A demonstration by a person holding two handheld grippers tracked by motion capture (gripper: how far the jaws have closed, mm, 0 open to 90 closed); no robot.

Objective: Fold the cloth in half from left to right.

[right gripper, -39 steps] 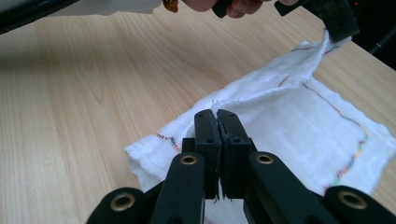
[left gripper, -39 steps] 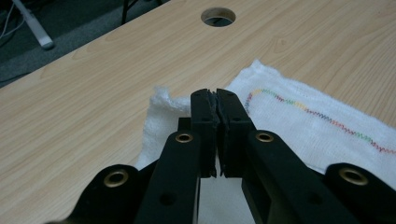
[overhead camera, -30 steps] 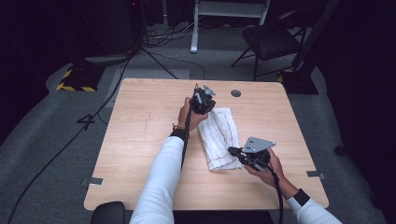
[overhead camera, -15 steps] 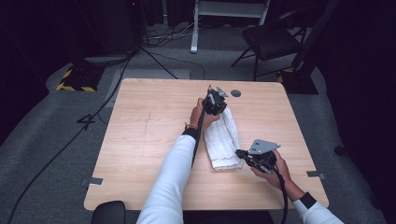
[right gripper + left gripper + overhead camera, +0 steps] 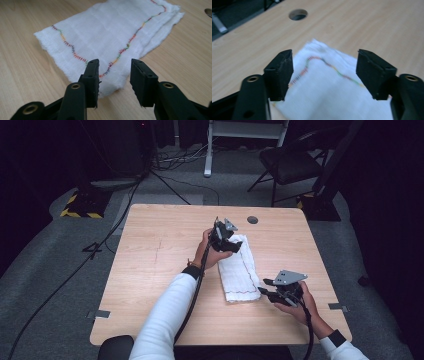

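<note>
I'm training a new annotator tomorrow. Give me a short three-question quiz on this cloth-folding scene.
1. True or false: the white cloth lies crumpled in a ball on the table.
2. Which feature is in the tabletop beyond the cloth's far end? A) a round hole B) a mug C) a strip of tape
3. Fill in: the left claw and right claw both stand ___, with no cloth pinched.

Key: 1 false, it lies folded flat in a long strip. 2 A. 3 open; both have just been opening, at opposite ends of the cloth.
</note>
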